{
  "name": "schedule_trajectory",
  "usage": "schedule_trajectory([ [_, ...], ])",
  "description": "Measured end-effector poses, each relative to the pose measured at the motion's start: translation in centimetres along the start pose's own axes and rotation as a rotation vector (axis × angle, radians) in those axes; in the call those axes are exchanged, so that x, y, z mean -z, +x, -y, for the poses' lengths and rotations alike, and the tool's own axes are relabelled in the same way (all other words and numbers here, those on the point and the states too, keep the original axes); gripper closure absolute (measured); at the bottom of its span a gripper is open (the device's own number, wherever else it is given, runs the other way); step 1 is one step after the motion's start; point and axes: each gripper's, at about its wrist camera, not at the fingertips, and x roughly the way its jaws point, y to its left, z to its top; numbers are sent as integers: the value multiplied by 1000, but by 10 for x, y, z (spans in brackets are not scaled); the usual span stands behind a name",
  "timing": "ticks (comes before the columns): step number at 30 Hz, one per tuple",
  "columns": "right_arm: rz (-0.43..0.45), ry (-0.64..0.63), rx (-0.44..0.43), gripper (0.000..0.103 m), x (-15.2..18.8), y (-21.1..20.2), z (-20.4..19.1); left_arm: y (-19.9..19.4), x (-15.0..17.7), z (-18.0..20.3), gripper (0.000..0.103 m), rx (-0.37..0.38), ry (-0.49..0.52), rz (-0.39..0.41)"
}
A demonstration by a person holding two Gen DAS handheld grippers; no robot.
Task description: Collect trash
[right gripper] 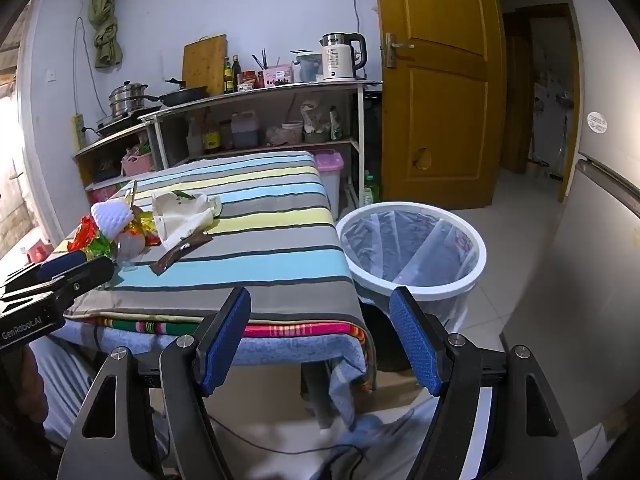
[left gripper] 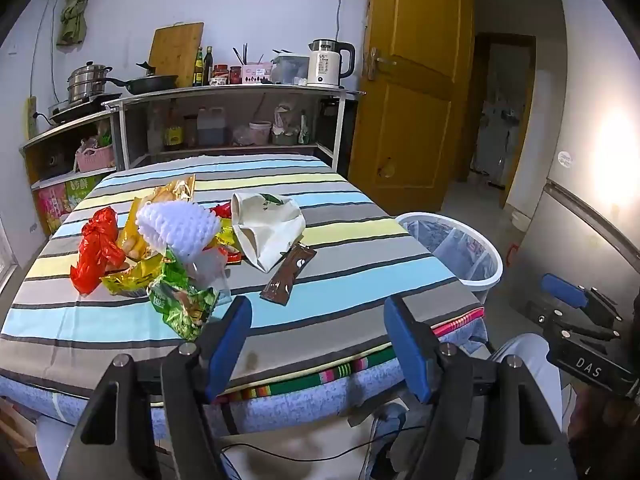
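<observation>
Progress: none evident | wrappers [left gripper: 168,256] heaped on table [left gripper: 360,280] | bin [right gripper: 412,256] holds only its liner | left gripper [left gripper: 318,344] and right gripper [right gripper: 320,336] agape, empty.

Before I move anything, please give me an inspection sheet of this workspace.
Surface: table with striped cloth, near part bare.
Job's things: wrappers piled at left: red wrapper, green packet, white foam net, cream bag, brown sachet; lined white bin beside the table.
Clutter: nothing seen on the table besides trash.
Grippers: left gripper and right gripper open, holding nothing.
Cables: black cable under the table edge.
Surroundings: kitchen shelf, yellow door.
</observation>
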Motion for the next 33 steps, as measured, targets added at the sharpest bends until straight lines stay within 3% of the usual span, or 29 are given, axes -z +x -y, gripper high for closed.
schedule_trajectory([
  [33,-20,9,-1,31,-2,5,3,2,-2,4,33,2,4,-1],
])
